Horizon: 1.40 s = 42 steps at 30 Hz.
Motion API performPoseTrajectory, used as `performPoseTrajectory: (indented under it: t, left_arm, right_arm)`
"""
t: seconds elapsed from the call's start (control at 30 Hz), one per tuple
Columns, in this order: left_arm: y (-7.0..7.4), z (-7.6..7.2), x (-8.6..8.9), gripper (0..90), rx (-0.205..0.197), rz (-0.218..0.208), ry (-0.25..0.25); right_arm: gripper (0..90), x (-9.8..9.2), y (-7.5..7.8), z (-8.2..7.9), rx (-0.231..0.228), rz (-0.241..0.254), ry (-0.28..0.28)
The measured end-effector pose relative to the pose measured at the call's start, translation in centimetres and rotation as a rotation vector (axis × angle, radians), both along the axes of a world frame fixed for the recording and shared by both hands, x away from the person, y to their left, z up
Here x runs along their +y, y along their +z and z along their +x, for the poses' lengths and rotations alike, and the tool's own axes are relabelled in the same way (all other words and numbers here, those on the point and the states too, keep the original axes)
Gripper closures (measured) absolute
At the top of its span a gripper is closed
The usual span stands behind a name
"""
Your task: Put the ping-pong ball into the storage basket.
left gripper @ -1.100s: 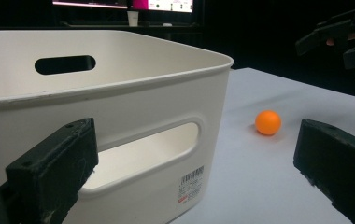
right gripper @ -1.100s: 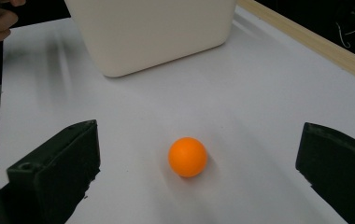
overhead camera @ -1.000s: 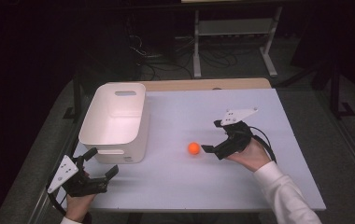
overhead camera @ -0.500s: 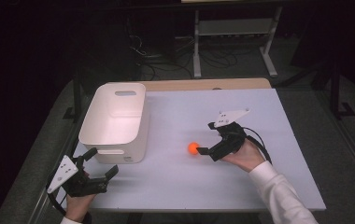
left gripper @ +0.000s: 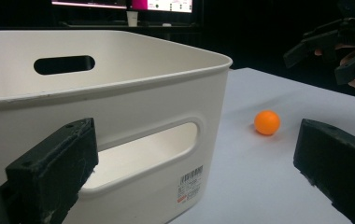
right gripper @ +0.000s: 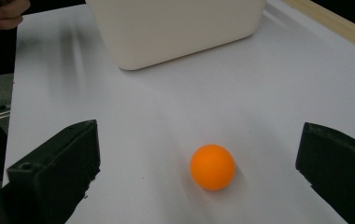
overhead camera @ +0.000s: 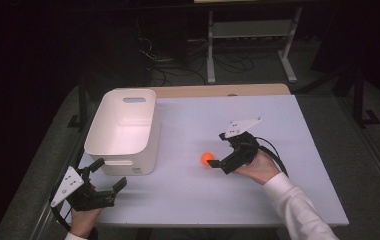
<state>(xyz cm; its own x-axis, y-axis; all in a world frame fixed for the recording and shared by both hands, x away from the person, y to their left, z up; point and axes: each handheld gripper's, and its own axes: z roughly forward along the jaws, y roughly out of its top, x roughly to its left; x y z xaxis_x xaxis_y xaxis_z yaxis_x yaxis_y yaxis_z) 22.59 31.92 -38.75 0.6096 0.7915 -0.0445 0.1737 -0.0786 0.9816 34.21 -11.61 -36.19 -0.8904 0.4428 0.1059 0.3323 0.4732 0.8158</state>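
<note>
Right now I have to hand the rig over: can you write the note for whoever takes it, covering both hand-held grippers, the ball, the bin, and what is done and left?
Right hand-held gripper: open, low over the table, jaws either side of the ball but not closed on it.
Left hand-held gripper: open, holding nothing, at the near left corner just in front of the bin.
Ball: on the table, right of the bin, apart from it.
Bin: upright, nothing visible inside.
Done: the right one is lined up on the ball.
Left: probably close on the ball, lift it and drop it into the bin.
</note>
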Motion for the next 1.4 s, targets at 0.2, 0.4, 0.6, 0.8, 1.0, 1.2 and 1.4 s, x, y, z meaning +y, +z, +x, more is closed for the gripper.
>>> performPoseTrajectory:
  t: [0.2,0.4,0.6,0.8,1.0,1.2,1.4]
  left_arm:
    - [0.0,0.0,0.0,0.0,0.001,0.002,0.0]
    - [0.0,0.0,0.0,0.0,0.001,0.001,0.002]
    - [0.0,0.0,0.0,0.0,0.0,0.002,0.001]
    - [0.0,0.0,0.0,0.0,0.001,0.001,0.0]
    - [0.0,0.0,0.0,0.0,0.002,0.0,-0.001]
    - [0.0,0.0,0.0,0.0,0.001,-0.001,-0.002]
    - [0.0,0.0,-0.1,0.0,0.002,-0.003,-0.004]
  right_arm:
    - [0.0,0.6,-0.3,0.1,0.007,-0.014,0.015]
    - [0.0,1.1,-0.7,0.1,0.019,-0.026,0.029]
    - [0.0,1.3,-1.0,0.2,0.03,-0.038,0.034]
    - [0.0,1.8,-1.3,0.2,0.032,-0.053,0.043]
    - [0.0,2.2,-1.9,0.4,0.028,-0.081,0.055]
    - [0.0,2.7,-2.5,0.6,0.035,-0.091,0.06]
    - [0.0,3.1,-3.0,0.7,0.041,-0.114,0.069]
